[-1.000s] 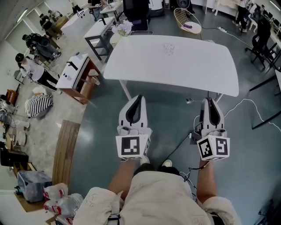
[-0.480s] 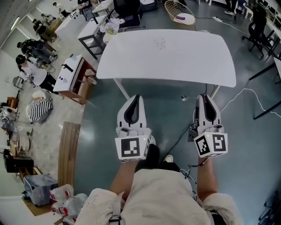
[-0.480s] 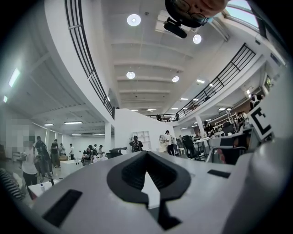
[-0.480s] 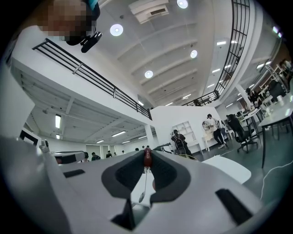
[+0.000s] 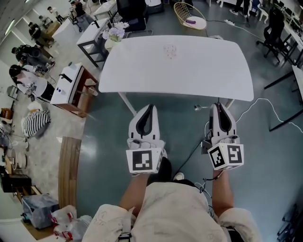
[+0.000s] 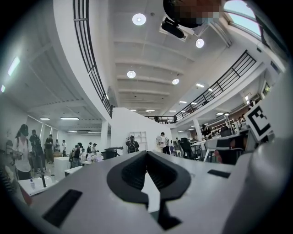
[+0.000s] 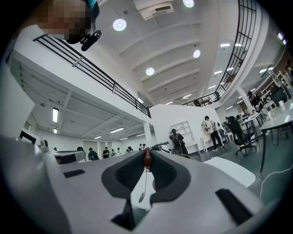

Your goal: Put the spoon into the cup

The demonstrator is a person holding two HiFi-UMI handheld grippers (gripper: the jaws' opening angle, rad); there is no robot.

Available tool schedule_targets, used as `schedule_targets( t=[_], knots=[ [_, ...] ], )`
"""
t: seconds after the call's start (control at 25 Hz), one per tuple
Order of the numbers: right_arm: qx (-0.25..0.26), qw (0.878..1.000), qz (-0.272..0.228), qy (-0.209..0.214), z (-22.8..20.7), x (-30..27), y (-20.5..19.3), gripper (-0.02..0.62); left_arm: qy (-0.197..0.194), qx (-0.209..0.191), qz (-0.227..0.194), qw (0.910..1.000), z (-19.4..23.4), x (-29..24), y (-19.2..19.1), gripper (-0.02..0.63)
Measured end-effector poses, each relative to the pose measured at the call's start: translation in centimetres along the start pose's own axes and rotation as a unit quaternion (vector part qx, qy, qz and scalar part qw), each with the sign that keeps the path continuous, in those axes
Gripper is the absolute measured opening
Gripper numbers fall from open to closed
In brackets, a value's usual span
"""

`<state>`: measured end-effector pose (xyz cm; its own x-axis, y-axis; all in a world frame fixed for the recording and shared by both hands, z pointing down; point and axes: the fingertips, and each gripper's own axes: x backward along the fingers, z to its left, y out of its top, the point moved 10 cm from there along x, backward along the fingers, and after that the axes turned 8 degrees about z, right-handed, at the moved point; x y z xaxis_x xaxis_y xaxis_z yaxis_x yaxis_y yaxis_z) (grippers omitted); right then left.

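Observation:
A clear cup point(image 5: 170, 50) stands on the far half of the white table point(image 5: 208, 80) in the head view. Both grippers are held level over the floor, just short of the table's near edge. My right gripper point(image 5: 218, 105) is shut on the dark red handle end of a thin metal spoon point(image 7: 145, 176); in the right gripper view its bowl hangs down between the jaws. My left gripper point(image 5: 149, 107) is shut with nothing in it, and its tips point(image 6: 146, 153) meet in the left gripper view. The cup is well ahead of both grippers.
Left of the table stand a grey side table with flowers point(image 5: 115, 32) and a wooden cabinet with a white device point(image 5: 71, 87). A wicker chair point(image 5: 189, 14) is behind the table. Cables point(image 5: 265, 106) run over the floor at right. Several people stand at far left.
The person has stepped forward, and the table has shifted left and looks slightly larger. Both grippers travelled along, their jaws unchanged and the spoon still in the right one.

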<state>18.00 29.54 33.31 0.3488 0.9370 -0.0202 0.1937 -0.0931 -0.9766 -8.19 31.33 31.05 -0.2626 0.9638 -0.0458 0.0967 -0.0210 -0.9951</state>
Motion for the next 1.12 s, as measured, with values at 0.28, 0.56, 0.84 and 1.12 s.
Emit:
schedule_targets(
  t=[0.28,0.56,0.84,1.12],
  knots=[
    [0.011,1.0,0.008,0.001,1.9,-8.0,0.5,0.038,-0.003,0.015,0.006,0.9999,5.9,-5.3,-0.5,0.003],
    [0.029,1.0,0.008,0.003,5.6,-16.1,0.4,0.038,0.004,0.032,0.002,0.9995,13.6,-10.1,-1.6,0.003],
    [0.036,0.999,0.009,-0.01,7.5,-20.9,0.5,0.038,-0.003,0.033,0.0,0.9994,18.2,-13.4,-2.0,0.003],
    [0.035,0.999,0.014,-0.019,6.6,-24.2,0.4,0.038,-0.029,0.014,0.006,0.9995,18.9,-17.1,-2.3,0.003]
  ],
)
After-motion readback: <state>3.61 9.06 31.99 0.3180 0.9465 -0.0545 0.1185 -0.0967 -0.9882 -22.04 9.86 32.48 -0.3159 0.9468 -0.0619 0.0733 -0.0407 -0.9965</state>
